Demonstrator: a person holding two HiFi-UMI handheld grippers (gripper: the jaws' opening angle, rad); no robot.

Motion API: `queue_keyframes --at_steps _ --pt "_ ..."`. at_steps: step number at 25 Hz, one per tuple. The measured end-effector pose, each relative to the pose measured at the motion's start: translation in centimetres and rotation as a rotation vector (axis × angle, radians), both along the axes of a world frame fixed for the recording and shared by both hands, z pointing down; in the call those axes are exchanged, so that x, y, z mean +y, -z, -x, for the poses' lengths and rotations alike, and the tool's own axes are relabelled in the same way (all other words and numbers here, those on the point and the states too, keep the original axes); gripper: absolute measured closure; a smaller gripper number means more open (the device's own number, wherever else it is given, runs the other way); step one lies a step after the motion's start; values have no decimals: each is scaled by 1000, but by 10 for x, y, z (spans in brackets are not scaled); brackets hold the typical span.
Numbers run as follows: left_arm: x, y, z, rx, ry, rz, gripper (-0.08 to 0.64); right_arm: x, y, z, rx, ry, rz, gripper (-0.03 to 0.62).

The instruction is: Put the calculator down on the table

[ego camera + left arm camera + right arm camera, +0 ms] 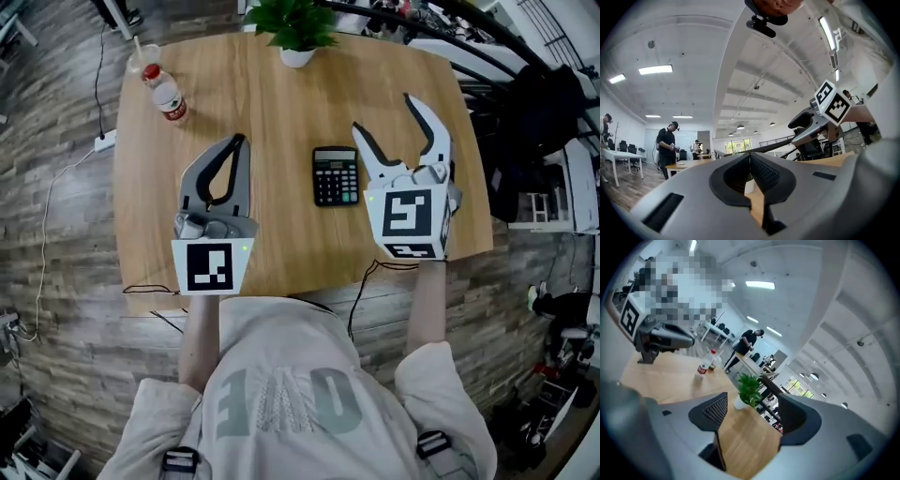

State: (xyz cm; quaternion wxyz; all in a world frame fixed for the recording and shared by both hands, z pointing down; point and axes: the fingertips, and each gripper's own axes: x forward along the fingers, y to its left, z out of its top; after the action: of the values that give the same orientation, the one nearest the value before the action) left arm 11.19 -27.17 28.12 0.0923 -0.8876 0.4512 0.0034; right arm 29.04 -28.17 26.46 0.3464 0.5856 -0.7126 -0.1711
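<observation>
A black calculator lies flat, keys up, on the wooden table, free of both grippers. My left gripper hovers to its left with the jaws closed together and nothing between them; the left gripper view shows the same, tips meeting. Just right of the calculator my right gripper stands open and empty, its jaws spread wide. The right gripper view shows only bare wood between the jaws. Neither gripper view shows the calculator.
A potted plant stands at the table's far edge and a plastic bottle at the far left corner. Both show in the right gripper view, plant and bottle. People stand at other tables in the room behind.
</observation>
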Motion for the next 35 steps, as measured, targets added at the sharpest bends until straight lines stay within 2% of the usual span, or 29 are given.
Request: queue_keyframes --at_steps 2,6,10,11,13,15,17,19,23,35 --pt "5 15 4 13 11 -26 551 18 21 4 -116 -15 -76 259" --pt "21 44 4 20 12 -85 551 56 54 0 -407 -64 -261 261" --pt "38 72 2 4 8 -137 551 90 56 4 -538 -128 -381 274" --pt "42 79 2 -7 1 -160 551 95 54 9 -571 -137 -400 300" --pt "51 91 -3 -23 -15 -207 551 102 51 20 -624 -139 -431 447" --pt "58 97 -8 -15 -34 -223 551 107 45 31 -643 -128 -423 525" --pt "62 99 -12 1 -50 -222 551 110 37 40 -659 -121 -397 555" --pt "65 98 -16 -16 -53 -234 551 111 33 48 -681 -108 -380 572" --pt "72 95 -24 -84 -51 -260 551 113 31 58 -691 -76 -361 574" --pt "82 95 -28 -82 -68 -256 551 115 30 61 -679 -71 -346 574"
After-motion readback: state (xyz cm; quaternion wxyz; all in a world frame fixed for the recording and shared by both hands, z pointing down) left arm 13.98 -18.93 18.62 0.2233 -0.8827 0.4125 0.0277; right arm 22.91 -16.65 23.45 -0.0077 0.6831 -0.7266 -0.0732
